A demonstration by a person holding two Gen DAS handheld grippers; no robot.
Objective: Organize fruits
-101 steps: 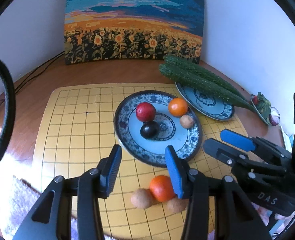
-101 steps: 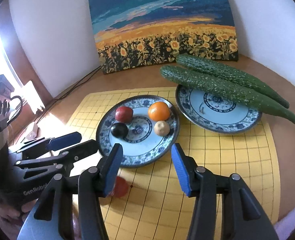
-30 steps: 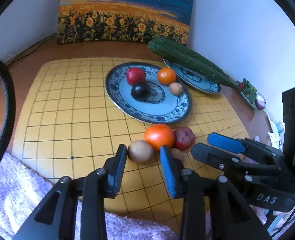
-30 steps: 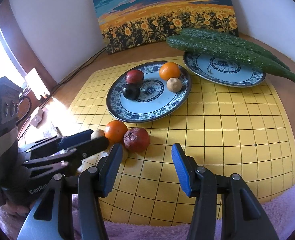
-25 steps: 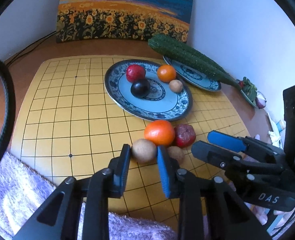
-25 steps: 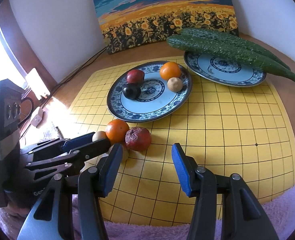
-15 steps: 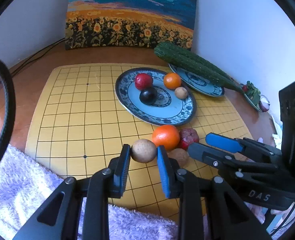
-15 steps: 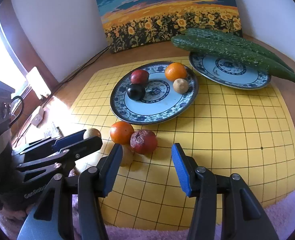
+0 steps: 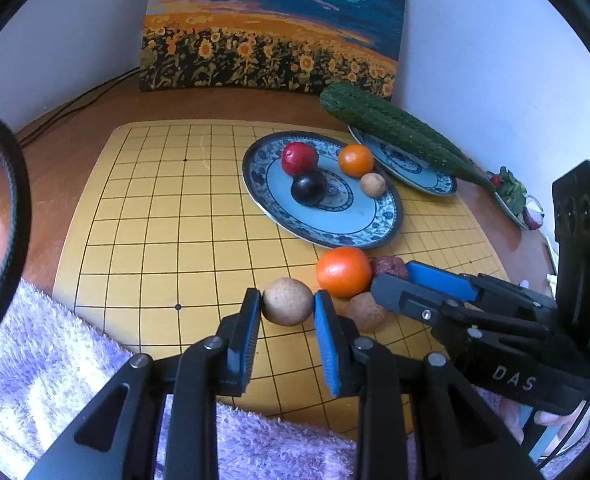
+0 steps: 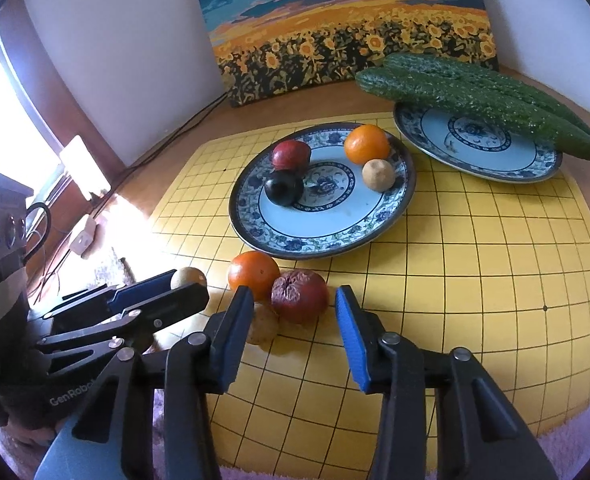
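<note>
Rough tan round fruit (image 9: pixel 287 301) clamped in left tool (image 9: pixel 287 312); right tool (image 10: pixel 294 312) closing around wrinkled red fruit (image 10: pixel 299 291).

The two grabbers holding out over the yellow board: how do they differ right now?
The left gripper is clamped shut on a small tan fruit; the right gripper holds nothing yet. Its jaws are closing around a wrinkled red fruit, with gaps still showing on both sides. Both have blue pads and point down at the loose fruit in front of the plate.
</note>
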